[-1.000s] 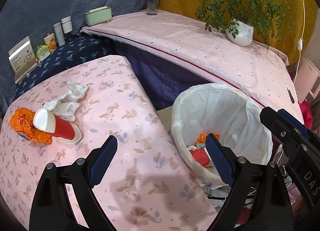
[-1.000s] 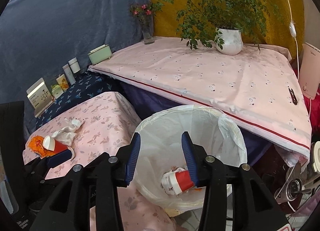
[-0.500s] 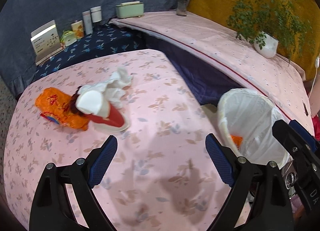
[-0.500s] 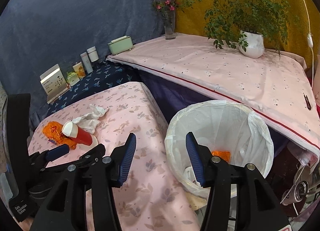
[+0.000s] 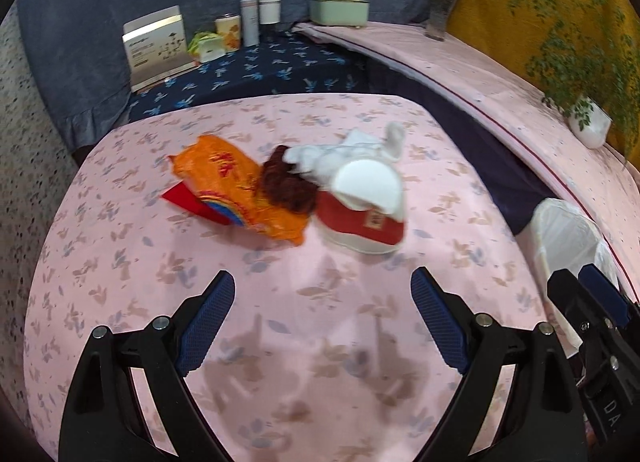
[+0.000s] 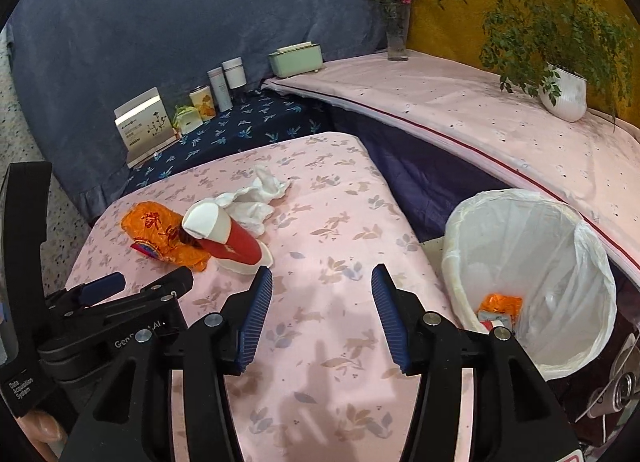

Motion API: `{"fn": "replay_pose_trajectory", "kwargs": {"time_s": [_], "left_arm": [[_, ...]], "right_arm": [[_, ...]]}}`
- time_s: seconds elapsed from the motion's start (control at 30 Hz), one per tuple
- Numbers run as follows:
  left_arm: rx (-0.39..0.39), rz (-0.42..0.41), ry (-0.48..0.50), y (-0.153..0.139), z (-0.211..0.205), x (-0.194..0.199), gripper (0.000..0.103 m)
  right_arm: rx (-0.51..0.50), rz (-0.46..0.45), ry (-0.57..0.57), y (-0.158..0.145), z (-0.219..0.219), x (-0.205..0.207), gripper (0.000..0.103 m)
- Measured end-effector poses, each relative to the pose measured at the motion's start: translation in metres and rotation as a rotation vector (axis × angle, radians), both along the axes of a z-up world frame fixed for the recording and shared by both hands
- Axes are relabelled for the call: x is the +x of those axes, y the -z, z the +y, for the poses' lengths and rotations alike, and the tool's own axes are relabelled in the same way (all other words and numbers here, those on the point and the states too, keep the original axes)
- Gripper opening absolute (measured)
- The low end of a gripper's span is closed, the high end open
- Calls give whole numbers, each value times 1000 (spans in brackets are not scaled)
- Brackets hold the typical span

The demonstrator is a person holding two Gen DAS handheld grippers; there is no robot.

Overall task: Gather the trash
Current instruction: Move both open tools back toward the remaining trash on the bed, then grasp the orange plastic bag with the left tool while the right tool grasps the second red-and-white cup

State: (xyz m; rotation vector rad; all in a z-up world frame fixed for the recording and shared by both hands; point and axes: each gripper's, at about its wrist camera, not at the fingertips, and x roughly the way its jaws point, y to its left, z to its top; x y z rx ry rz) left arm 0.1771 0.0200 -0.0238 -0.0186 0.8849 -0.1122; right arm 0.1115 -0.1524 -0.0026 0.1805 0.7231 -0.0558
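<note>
A pile of trash lies on the pink floral table [image 5: 320,322]: an orange wrapper [image 5: 232,186], a dark red-brown clump [image 5: 286,184], a red and white paper cup on its side [image 5: 364,210] and crumpled white tissue [image 5: 360,150]. My left gripper [image 5: 322,318] is open and empty, just short of the pile. My right gripper [image 6: 322,318] is open and empty above the table, right of the pile [image 6: 224,234]. The white-lined trash bin [image 6: 532,274] stands to the right and holds an orange wrapper [image 6: 500,304].
A navy shelf behind the table holds a box [image 5: 158,46], tins and bottles [image 5: 250,22]. A long pink counter [image 6: 460,102] carries a green case [image 6: 296,58], a flower vase [image 6: 396,30] and a potted plant [image 6: 564,90].
Both grippers have swung left from over the bin toward the table. The left gripper has closed in on the trash pile; the right one has left the bin's mouth and opened wider.
</note>
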Motion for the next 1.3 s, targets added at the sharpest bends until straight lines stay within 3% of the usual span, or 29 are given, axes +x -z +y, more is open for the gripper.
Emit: {"fn": "replay_pose_trajectory", "kwargs": {"time_s": [0.43, 0.97, 1.2, 1.27, 1.3], "left_arm": [[-30, 21, -110, 4, 65, 33, 85], [-86, 83, -134, 22, 67, 87, 83], [-106, 107, -100, 30, 63, 99, 54], [-119, 121, -86, 32, 62, 100, 35], [-124, 125, -81, 32, 62, 100, 30]], "right_arm": [[-23, 46, -94, 20, 53, 48, 51], [-72, 86, -151, 42, 84, 101, 51], [-83, 85, -170, 48, 91, 112, 51], [-81, 87, -176, 48, 92, 114, 48], [-78, 87, -178, 48, 92, 114, 42]]}}
